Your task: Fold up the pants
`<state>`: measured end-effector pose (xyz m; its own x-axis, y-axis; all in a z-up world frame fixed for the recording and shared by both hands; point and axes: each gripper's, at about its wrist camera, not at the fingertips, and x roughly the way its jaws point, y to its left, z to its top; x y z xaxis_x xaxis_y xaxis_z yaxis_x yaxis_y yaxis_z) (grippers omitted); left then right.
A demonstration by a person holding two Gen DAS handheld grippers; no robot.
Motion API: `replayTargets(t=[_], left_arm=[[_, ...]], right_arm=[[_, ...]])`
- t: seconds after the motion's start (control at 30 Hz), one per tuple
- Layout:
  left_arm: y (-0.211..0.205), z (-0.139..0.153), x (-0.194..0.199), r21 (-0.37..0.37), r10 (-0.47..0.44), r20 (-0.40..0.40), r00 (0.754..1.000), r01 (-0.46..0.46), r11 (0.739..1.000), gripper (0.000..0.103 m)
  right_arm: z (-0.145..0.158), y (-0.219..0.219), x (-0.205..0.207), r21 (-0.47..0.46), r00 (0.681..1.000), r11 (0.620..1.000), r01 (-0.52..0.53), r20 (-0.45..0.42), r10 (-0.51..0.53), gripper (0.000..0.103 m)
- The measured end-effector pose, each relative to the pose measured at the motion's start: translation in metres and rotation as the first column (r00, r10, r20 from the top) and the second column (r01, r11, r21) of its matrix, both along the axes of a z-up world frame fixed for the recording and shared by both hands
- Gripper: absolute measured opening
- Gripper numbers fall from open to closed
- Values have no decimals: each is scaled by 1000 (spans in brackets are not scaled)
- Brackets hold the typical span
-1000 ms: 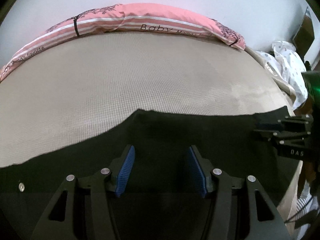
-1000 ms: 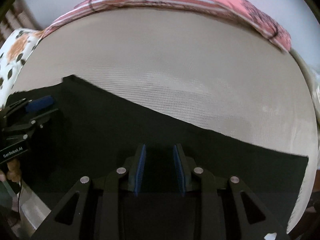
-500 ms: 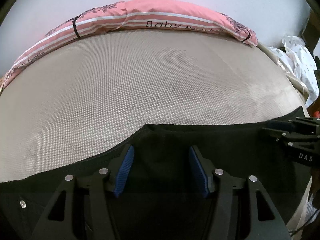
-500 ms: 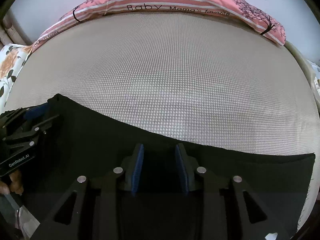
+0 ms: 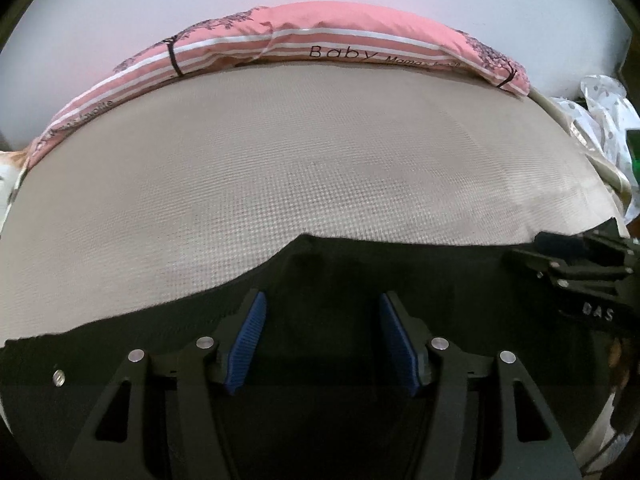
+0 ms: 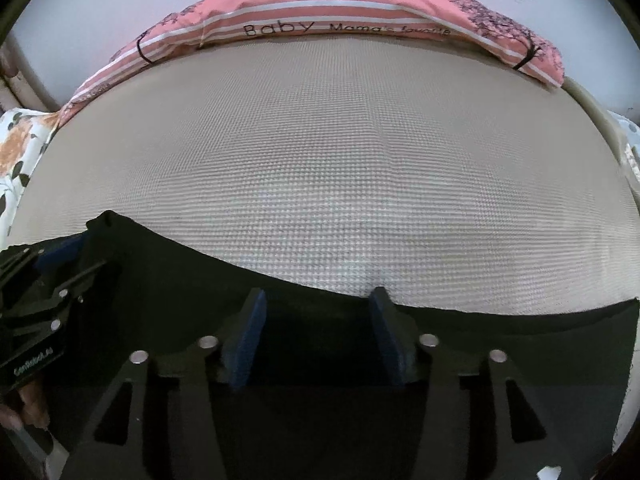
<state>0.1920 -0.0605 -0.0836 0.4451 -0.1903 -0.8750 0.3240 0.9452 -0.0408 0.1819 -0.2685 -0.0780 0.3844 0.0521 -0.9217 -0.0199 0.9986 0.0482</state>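
Black pants [image 5: 400, 272] lie flat along the near edge of a beige textured mattress [image 5: 304, 152]; they also show in the right wrist view [image 6: 192, 276]. My left gripper [image 5: 322, 300] is open just above the pants, blue pads apart, nothing between them. My right gripper [image 6: 316, 300] is open over the pants' far edge, also empty. The right gripper shows at the right of the left wrist view [image 5: 576, 264]. The left gripper shows at the left of the right wrist view [image 6: 44, 272]. A metal button [image 5: 59, 378] sits at the pants' left end.
A pink striped bumper pillow [image 5: 320, 46] printed "Baby" runs along the mattress's far edge by a white wall. A white dotted cloth [image 5: 600, 120] lies off the right side. A floral cloth [image 6: 16, 148] lies off the left side.
My right gripper's jaws have opened wider. Both grippers have shifted a little over the pants; the pants' far edge stays in about the same place on the mattress.
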Motion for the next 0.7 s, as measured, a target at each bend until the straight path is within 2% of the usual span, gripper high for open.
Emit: replayTargets(t=[0.07,0.2,0.37,0.5,0.6,0.7], left_arm=[[1,3,-6,0,4,5,1000,-4,1000,60],[4,12,-24,-17,14,18,1000,-14,1000,60],[-2,14,-48,-42,8,22,1000,-7,999,60],[-15,11,-60,-72,-26,-3,1000,26,997,60],[-24,9,-65,-66,-47,-5,999,47,997,60],[-32,6,-66,-57,-59,-12,998,58,997,60]], right_arm=[[-1,1,2,-1,1000,1000,-3,8,3,57],[4,-9,3,59,1000,998,16,10,-17,55],[33,-43,-19,211,996,974,76,19,-82,55],[49,-89,-43,359,993,926,119,-17,-121,55],[58,-131,-58,427,991,895,131,-30,-131,55],[61,-182,-77,440,979,875,200,-56,-196,56]])
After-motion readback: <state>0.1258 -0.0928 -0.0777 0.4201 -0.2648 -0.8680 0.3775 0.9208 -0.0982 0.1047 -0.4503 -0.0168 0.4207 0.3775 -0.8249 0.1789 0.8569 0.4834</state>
